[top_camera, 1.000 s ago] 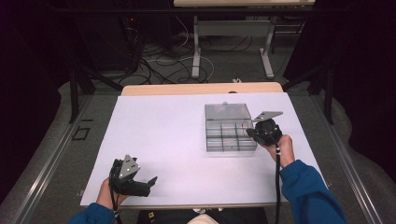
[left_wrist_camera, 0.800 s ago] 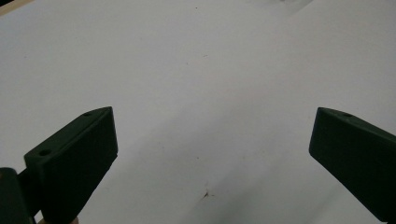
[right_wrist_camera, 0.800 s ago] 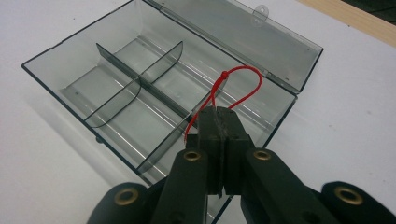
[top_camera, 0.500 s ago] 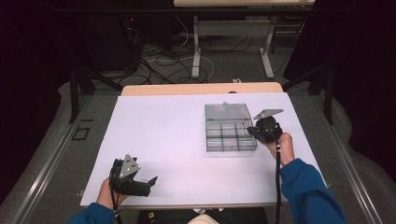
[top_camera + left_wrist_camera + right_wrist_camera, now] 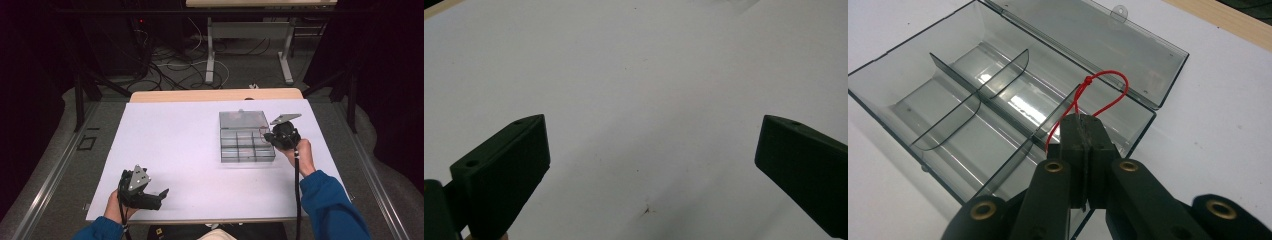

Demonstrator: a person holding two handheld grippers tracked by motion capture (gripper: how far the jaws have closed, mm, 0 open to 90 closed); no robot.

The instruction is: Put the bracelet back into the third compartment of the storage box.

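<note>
- The thin red cord loop with a small knot (image 5: 1103,92) sits pinched between the pressed-together jaws of our right gripper (image 5: 1083,122), hanging over the right end of the clear smoky-grey plastic compartment box (image 5: 948,107), above its end compartment; in the high view it shows as a faint red trace at the box's right edge (image 5: 261,132).
- We judge it very light, limp and thin — it will flop whichever way the hand tips, so the grip belongs low on the two strands, where the pads have it now, leaving the knotted bow free.
- Its long axis runs out from the jaw tips along the gripper's own line, the rounded end and knot pointing away from us toward the box's open hinged lid (image 5: 1108,45); one strand trails down beside the jaw.
- The box's thin dividers look stiff but slick; a cord dropped there should settle without bouncing.
- Our left gripper (image 5: 141,189) rests at the near left of the white table top (image 5: 170,145), well apart from the box, its jaws spread wide with nothing between them.
</note>
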